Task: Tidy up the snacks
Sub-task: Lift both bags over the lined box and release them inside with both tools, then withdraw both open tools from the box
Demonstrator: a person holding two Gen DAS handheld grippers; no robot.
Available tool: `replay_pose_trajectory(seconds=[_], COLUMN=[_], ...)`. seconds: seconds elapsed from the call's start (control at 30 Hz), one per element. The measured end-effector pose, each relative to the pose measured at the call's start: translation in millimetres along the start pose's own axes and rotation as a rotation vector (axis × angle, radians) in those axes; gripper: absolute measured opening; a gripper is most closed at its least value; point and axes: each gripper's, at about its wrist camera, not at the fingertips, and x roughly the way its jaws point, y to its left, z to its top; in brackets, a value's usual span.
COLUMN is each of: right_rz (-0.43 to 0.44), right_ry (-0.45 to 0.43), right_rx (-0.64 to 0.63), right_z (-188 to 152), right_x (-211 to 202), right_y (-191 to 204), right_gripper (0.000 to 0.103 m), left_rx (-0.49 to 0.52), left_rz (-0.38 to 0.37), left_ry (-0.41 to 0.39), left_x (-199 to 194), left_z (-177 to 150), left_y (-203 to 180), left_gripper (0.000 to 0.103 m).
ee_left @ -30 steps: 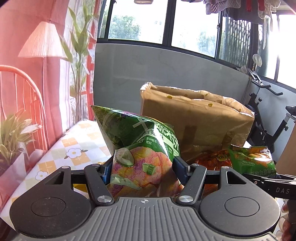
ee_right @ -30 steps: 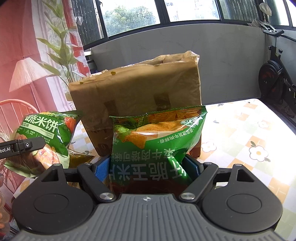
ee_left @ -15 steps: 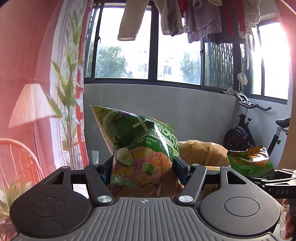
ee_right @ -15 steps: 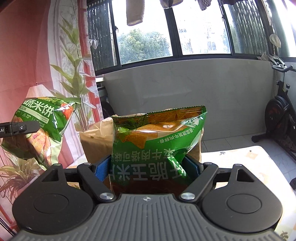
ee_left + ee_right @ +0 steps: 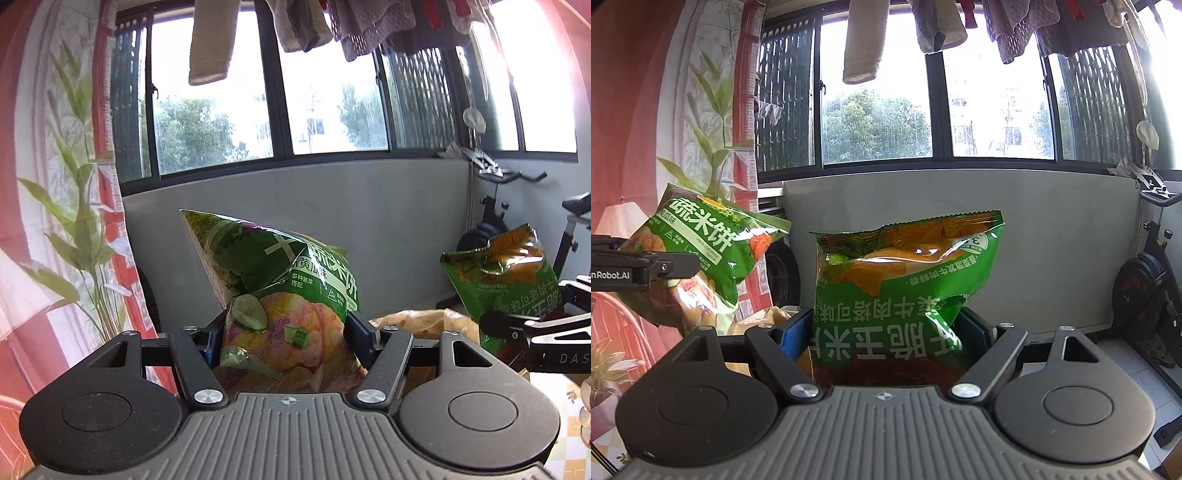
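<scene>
My left gripper (image 5: 286, 325) is shut on a green rice-cracker bag (image 5: 280, 280) with a pink and orange picture, held up in the air. My right gripper (image 5: 886, 328) is shut on a green corn-chip bag (image 5: 905, 280), held upside down and raised. Each view also shows the other bag: the corn-chip bag (image 5: 506, 280) at the right of the left wrist view, the rice-cracker bag (image 5: 701, 251) at the left of the right wrist view. The top of a brown paper bag (image 5: 417, 321) shows low, just behind my left fingers; it also peeks out in the right wrist view (image 5: 768, 317).
A grey low wall (image 5: 369, 206) and windows stand ahead, with laundry hanging above. An exercise bike (image 5: 1152, 284) is at the right. A plant (image 5: 85, 236) and red curtain are at the left. A patch of the flowered tablecloth (image 5: 565, 413) shows at the lower right.
Both grippers have risen with their bags. The paper bag, large in view a second ago, has dropped to the bottom of both views, and the windows now fill the background.
</scene>
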Motion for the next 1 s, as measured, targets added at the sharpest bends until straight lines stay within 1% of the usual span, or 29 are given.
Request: replay_pose_trajectory(seconds=[0.13,0.2,0.37,0.4,0.5,0.63,0.73,0.8,0.9,1.0], right_rz=[0.006,0.009,0.020,0.018,0.016,0.017,0.009,0.021,0.041,0.037], right_ry=[0.049,0.068,0.107,0.112,0.126,0.136,0.142,0.160,0.183,0.186], right_rx=[0.028,0.021,0.025,0.025,0.016,-0.003,-0.024,-0.032,-0.034,-0.030], right_z=[-1.3,-4.1,-12.3,-14.2,-19.0,-20.5,-22.3,-22.7,-24.7,-25.3], right_x=[32.1,43.7,63.8,66.6,73.1,78.7,81.9,86.2,89.4,90.2], right_y=[-4.1,-3.9,-4.1,-3.9,-3.3,3.6,8.0,10.0,10.8,12.3], right_gripper=[0.083,0.083,0.083,0.083,0.083,0.083,0.085,0.085,0.090,0.090], left_rx=[0.100,0.126,0.208,0.220,0.237,0.232,0.193,0.162,0.115,0.076], left_rz=[0.009,0.010,0.005,-0.002,-0.033,-0.068,-0.103,-0.115,-0.130,-0.115], left_ry=[0.128,0.173,0.271,0.288,0.313,0.330,0.344,0.340,0.331,0.319], left_x=[49.5,66.8,96.5,101.6,108.8,115.7,113.7,110.5,106.8,102.7], left_z=[-5.8,-11.1,-25.6,-30.2,-36.8,-40.7,-42.0,-41.4,-39.4,-39.3], left_y=[-14.4,-15.9,-20.9,-16.0,-15.1,-8.5,0.2,6.8,18.4,29.7], left_gripper=[0.068,0.068,0.068,0.068,0.068,0.072,0.079,0.080,0.082,0.082])
